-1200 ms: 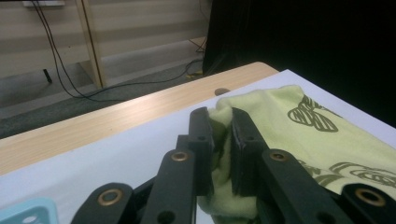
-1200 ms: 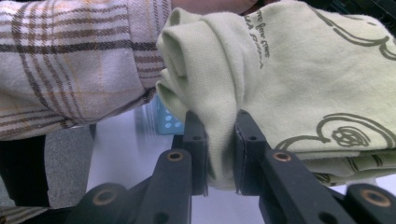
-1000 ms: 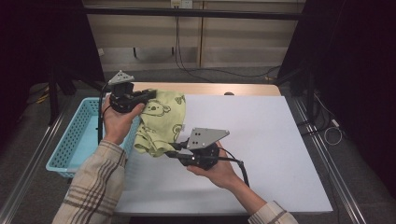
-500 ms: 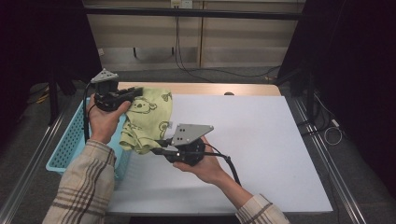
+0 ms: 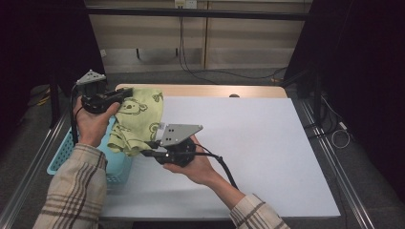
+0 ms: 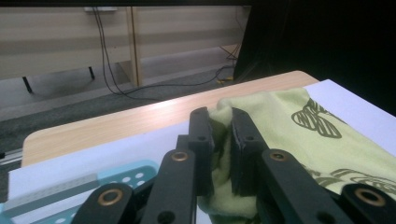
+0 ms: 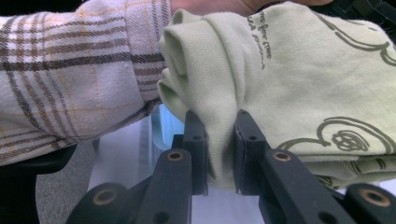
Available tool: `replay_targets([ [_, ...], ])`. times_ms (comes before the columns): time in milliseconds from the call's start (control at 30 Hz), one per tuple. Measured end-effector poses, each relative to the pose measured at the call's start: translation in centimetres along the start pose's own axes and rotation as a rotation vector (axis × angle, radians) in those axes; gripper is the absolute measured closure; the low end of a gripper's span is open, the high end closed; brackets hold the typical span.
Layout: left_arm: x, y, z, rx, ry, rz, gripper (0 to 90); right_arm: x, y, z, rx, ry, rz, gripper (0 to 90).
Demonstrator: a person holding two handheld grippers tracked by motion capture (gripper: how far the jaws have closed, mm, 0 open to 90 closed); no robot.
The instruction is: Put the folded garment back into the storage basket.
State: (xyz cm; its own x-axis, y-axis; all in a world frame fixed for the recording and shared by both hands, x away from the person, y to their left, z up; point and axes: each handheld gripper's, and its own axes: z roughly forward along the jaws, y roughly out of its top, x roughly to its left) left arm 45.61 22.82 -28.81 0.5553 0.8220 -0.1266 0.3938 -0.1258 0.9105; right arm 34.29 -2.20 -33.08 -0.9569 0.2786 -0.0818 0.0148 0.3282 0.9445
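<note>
1. The thing in play is a light green cloth (image 5: 136, 121), folded up, with dark printed drawings on it: a little bear face and some swirly shapes in the high view, and a butterfly-looking print in the left gripper view (image 6: 299, 121). It hangs in the air between the two grippers, over the left edge of the table and the near end of the basket.
2. The left gripper (image 5: 119, 97) has its jaws pinched on the far top corner of the cloth. In its own view you can see the fabric bunched up and squeezed between the two black pads (image 6: 201, 135).
3. The right gripper (image 5: 145, 148) is clamped on the lower near edge of the cloth. In the right gripper view the fold of green fabric (image 7: 289, 79) sits tight between the jaws, so both ends are gripped.
4. The person's left sleeve (image 7: 70, 70), a plaid shirt, is right behind the cloth in the right gripper view, close enough that I can't tell if it touches.
5. Under and to the left of the cloth sits a light blue plastic basket (image 5: 62, 160) with a perforated wall, just beside the table's left edge.
6. The table top is covered by a white sheet (image 5: 267, 143), with a strip of bare wood (image 5: 215, 90) along the far edge.
7. Beyond the table there's a pale wall panel with black cables (image 5: 191, 67) hanging down to the floor.
</note>
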Motion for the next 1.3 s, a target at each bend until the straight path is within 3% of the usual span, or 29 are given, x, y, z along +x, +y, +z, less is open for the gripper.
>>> replay_targets([
  [200,0.9,0.0,-0.8,0.013,0.020,-0.004,81.3,-0.1,0.4,1.0,-0.005,0.012,0.004,78.5],
  [300,1.4,0.0,-1.1,0.005,0.036,0.006,81.3,-0.3,0.6,1.5,-0.003,0.021,-0.003,78.6],
  [433,1.6,0.1,-1.5,0.000,0.040,-0.012,81.3,-0.5,0.8,1.8,-0.004,0.027,0.000,78.6],
  [500,1.9,0.1,-1.6,-0.006,0.052,0.004,81.3,-0.5,0.9,2.0,0.000,0.027,0.003,78.6],
  [800,2.6,0.4,-2.5,-0.027,0.079,0.007,81.3,-0.6,1.5,3.2,0.001,0.040,-0.006,78.6],
  [1033,3.6,-0.2,-3.2,-0.018,0.094,-0.008,81.3,-0.5,1.8,4.3,0.002,0.051,-0.005,78.6],
  [1133,3.9,-0.6,-3.4,-0.039,0.098,-0.012,81.3,-0.5,1.7,4.7,0.005,0.055,-0.008,78.6],
  [1233,4.2,-1.0,-3.3,-0.005,0.098,-0.015,81.3,-0.4,1.4,5.2,0.006,0.063,0.003,78.6],
  [1300,4.7,-1.2,-3.4,-0.019,0.105,-0.020,81.3,-0.3,1.4,5.6,0.011,0.065,0.003,78.6],
])
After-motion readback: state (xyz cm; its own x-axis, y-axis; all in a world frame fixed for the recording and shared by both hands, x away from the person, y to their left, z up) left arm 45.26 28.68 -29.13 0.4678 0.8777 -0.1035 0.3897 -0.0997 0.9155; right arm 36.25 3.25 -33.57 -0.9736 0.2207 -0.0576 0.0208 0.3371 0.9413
